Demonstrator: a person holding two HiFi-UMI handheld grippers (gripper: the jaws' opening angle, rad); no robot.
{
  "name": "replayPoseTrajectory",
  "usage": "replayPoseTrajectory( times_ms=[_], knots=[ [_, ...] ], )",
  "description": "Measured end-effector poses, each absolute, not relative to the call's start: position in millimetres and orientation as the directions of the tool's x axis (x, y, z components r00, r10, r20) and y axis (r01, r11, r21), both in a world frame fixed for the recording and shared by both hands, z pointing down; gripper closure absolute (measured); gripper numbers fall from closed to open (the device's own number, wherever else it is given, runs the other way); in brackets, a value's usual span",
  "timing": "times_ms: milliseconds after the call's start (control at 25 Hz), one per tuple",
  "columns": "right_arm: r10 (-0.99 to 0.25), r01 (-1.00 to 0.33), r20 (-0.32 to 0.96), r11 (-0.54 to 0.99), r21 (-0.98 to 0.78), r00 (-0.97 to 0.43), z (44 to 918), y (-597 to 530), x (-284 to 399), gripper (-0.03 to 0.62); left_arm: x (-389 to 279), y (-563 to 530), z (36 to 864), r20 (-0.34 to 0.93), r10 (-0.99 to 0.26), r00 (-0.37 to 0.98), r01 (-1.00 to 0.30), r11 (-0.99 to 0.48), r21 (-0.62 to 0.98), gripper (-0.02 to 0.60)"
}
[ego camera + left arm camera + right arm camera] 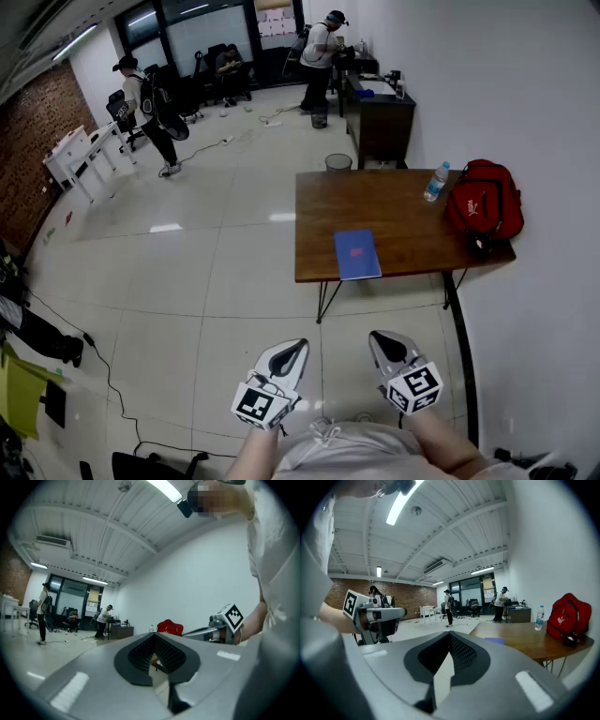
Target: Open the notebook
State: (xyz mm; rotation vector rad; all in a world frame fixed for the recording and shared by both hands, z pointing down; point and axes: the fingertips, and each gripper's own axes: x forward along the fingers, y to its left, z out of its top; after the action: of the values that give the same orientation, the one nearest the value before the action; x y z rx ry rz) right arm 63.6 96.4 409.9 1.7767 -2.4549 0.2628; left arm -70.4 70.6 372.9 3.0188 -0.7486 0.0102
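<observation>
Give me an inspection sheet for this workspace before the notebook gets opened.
Surface: wooden table, mostly bare.
Job's things: blue notebook, closed, lying flat near the table's front edge.
Clutter: water bottle upright beside a red bag at the table's right end.
Grippers: left tongs and right tongs both shut and empty, held close to the person's body, well short of the table.
Cables: black cable trailing over the floor at the left.
Surroundings: three people at the room's far end, waste bin beyond the table, brick wall at the left.
</observation>
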Motion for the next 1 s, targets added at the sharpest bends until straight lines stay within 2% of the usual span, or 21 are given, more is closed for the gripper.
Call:
replayPoseTrajectory(
  times_ms=[240,400,680,960,1000],
  knots=[
    [-0.928,-0.95,0.204,0.308,-0.049,-0.312,419.5,78.4,29.7,0.588,-92.1,53.7,379.0,0.01,-0.444,0.896,-0.444,-0.896,0.007,0.577],
    [-0.932,-0.963,0.244,0.256,-0.078,-0.268,437.1,64.6,34.5,0.588,-96.6,41.1,394.5,0.026,-0.442,0.896,-0.443,-0.895,0.044,0.577],
    [-0.935,-0.98,0.299,0.17,-0.098,-0.192,458.0,18.2,70.9,0.588,-85.7,-6.3,418.0,0.054,-0.435,0.899,-0.438,-0.891,0.12,0.577],
    [-0.915,-0.989,0.379,0.107,-0.1,-0.137,488.8,-55.7,134.7,0.587,-34.1,-82.5,438.4,0.105,-0.415,0.904,-0.427,-0.893,0.143,0.577],
    [-0.908,-0.989,0.395,0.1,-0.111,-0.136,496.9,-67.6,144.0,0.545,-26.5,-94.6,442.2,0.112,-0.415,0.903,-0.428,-0.891,0.15,0.577]
  ],
)
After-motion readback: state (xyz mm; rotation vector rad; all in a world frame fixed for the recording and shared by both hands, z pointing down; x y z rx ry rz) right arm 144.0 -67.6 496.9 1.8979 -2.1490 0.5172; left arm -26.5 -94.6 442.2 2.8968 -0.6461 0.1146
